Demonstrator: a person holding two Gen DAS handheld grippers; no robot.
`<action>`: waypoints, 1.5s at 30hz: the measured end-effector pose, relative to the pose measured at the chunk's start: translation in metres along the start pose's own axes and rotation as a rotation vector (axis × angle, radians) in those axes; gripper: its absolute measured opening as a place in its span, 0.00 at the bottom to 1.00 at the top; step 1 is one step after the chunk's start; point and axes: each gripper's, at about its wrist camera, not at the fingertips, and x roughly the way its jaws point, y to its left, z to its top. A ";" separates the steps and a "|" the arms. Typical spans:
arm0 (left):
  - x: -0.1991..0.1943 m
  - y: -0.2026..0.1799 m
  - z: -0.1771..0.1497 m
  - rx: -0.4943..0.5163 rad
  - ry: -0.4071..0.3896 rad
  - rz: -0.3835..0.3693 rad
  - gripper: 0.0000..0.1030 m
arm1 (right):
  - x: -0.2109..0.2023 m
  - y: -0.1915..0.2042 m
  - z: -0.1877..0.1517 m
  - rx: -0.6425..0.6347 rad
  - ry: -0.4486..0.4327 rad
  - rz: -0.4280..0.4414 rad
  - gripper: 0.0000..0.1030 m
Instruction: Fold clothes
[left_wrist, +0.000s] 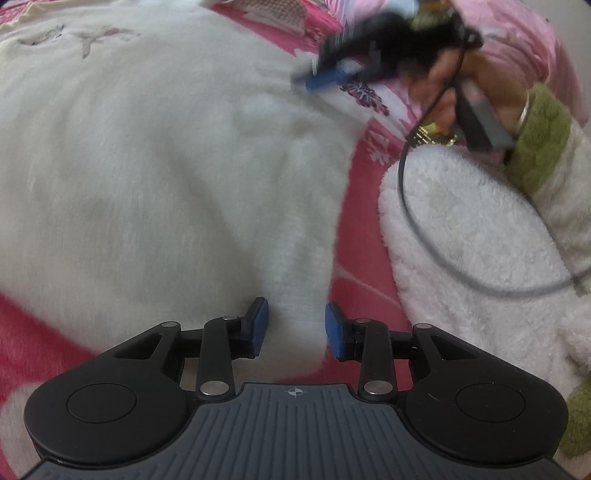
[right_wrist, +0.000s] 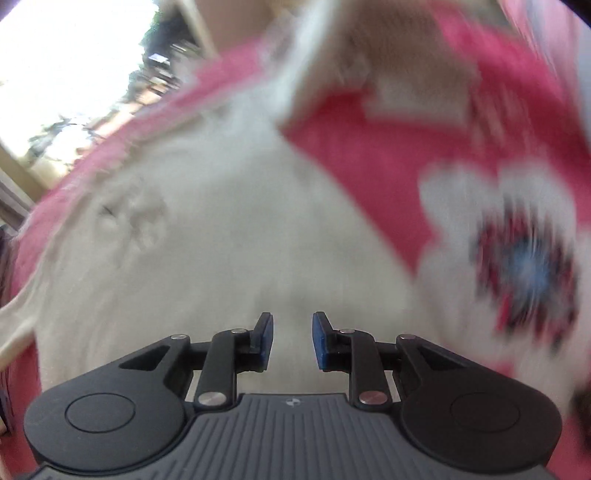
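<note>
Your left gripper (left_wrist: 297, 328) sits closest to the lens, its blue pads (left_wrist: 334, 332) set apart with a narrow strip of the white garment (left_wrist: 147, 177) running up between them. Whether the pads press on that strip you cannot tell from this view; the fabric fills most of the gap and reaches the right pad.

That fluffy garment lies spread over the pink bedspread (left_wrist: 354, 266), covering most of the left wrist view, with faint embroidery near its far edge.

Your right gripper (left_wrist: 325, 79) shows at the top right of the same view, blurred, at the garment's far right edge over the bedspread. Your right hand (left_wrist: 461, 85) grips its handle, a bangle on the wrist and a green cuff (left_wrist: 535, 144) behind it. A black cable (left_wrist: 417, 221) loops down across your white fleece sleeve (left_wrist: 472, 236).

From the right wrist view, that gripper (right_wrist: 292, 341) has its jaws apart by a small gap and closing. Only white fabric lies below them; nothing visibly sits between the pads. The picture is heavily blurred, with a flower print (right_wrist: 524, 258) on the bedspread to the right.
</note>
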 end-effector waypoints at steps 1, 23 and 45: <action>-0.002 0.001 -0.002 -0.007 -0.002 -0.002 0.33 | 0.001 0.000 -0.008 0.010 0.009 -0.009 0.24; -0.135 0.063 -0.052 -0.534 -0.403 0.384 0.35 | -0.016 0.186 -0.055 -0.419 -0.124 0.319 0.27; -0.350 0.109 -0.151 -1.079 -0.899 1.031 0.51 | -0.039 0.341 -0.111 -0.840 -0.302 0.650 0.41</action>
